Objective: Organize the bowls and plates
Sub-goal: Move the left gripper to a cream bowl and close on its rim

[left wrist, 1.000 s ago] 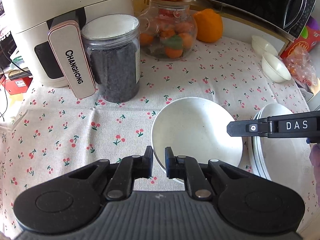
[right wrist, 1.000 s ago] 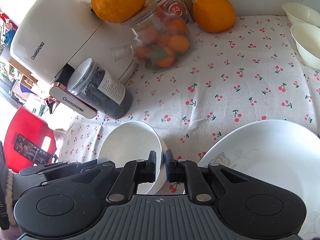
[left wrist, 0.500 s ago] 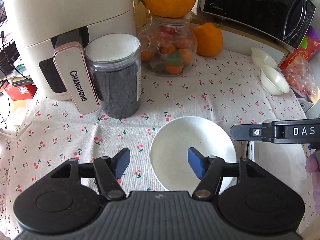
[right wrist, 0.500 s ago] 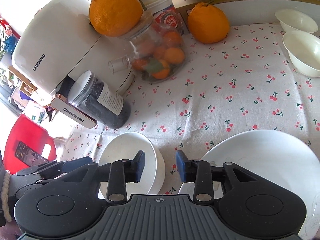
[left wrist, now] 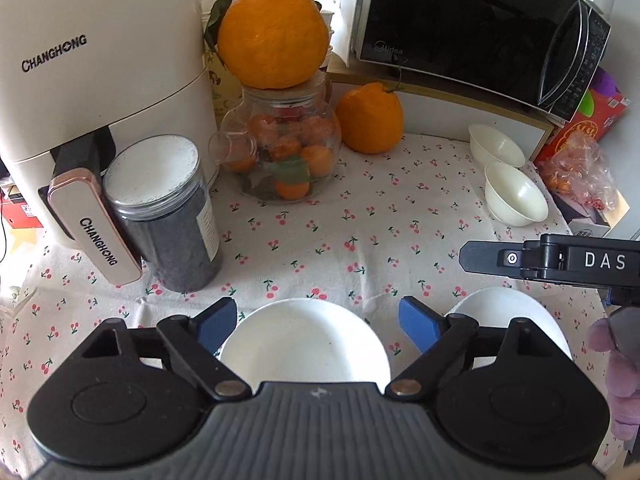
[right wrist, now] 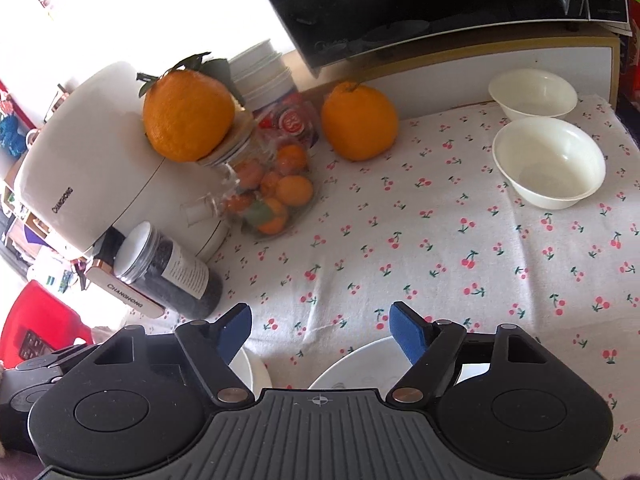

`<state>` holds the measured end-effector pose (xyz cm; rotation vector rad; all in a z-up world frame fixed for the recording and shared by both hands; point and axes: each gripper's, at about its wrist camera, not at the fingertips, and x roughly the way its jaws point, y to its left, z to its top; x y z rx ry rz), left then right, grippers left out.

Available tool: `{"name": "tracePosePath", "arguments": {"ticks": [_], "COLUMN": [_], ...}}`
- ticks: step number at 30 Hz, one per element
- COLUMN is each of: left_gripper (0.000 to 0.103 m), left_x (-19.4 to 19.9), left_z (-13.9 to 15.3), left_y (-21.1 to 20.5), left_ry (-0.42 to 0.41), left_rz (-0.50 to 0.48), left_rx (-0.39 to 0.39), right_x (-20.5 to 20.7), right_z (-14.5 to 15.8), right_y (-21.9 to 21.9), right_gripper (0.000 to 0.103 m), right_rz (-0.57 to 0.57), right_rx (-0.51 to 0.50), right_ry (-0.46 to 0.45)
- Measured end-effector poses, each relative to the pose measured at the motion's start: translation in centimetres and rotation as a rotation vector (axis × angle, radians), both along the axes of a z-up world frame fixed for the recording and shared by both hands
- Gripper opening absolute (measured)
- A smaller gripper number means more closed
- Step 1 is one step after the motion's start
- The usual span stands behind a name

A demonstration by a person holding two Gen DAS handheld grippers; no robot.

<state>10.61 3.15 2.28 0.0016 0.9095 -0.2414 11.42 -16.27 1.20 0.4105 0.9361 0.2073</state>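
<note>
A white bowl (left wrist: 306, 344) sits on the cherry-print cloth just below my open, empty left gripper (left wrist: 318, 322); its edge shows in the right wrist view (right wrist: 250, 372). A stack of white plates (left wrist: 520, 320) lies to its right, also under my open, empty right gripper (right wrist: 318, 326) as a plate rim (right wrist: 356, 364). The right gripper's finger (left wrist: 492, 258) reaches in from the right above the plates. Two small cream bowls (left wrist: 516, 200) (left wrist: 496, 146) stand at the far right; the right wrist view shows them too (right wrist: 550, 162) (right wrist: 534, 94).
An air fryer (left wrist: 92, 92), a dark jar (left wrist: 168, 216) and a glass jar of oranges (left wrist: 284, 160) with an orange on top stand at the left and back. A loose orange (left wrist: 370, 118), a microwave (left wrist: 476, 28) and a snack bag (left wrist: 580, 168) line the back.
Both grippers opened, let go of the bowl and the plates, and pulled up and back. The bowl and plates stay on the cloth.
</note>
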Motion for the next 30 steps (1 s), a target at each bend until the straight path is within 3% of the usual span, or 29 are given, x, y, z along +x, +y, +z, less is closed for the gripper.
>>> {"name": "tracePosePath", "arguments": {"ticks": [7, 21, 30], "left_gripper": [0.103, 0.103, 0.103], "left_x": [0.7, 3.0, 5.4], "left_z": [0.4, -0.3, -0.4], "left_y": [-3.3, -9.3, -13.5], "left_ry": [-0.02, -0.002, -0.029], "left_rz": [-0.011, -0.021, -0.07], "left_rx": [0.009, 0.011, 0.035], "right_x": [0.1, -0.5, 1.8], "right_z": [-0.1, -1.1, -1.2], "right_y": [-3.5, -10.2, -14.8], "right_gripper": [0.09, 0.095, 0.095], "right_rz": [-0.076, -0.197, -0.266], "right_rx": [-0.008, -0.083, -0.114], "right_ry": [-0.015, -0.026, -0.023]}}
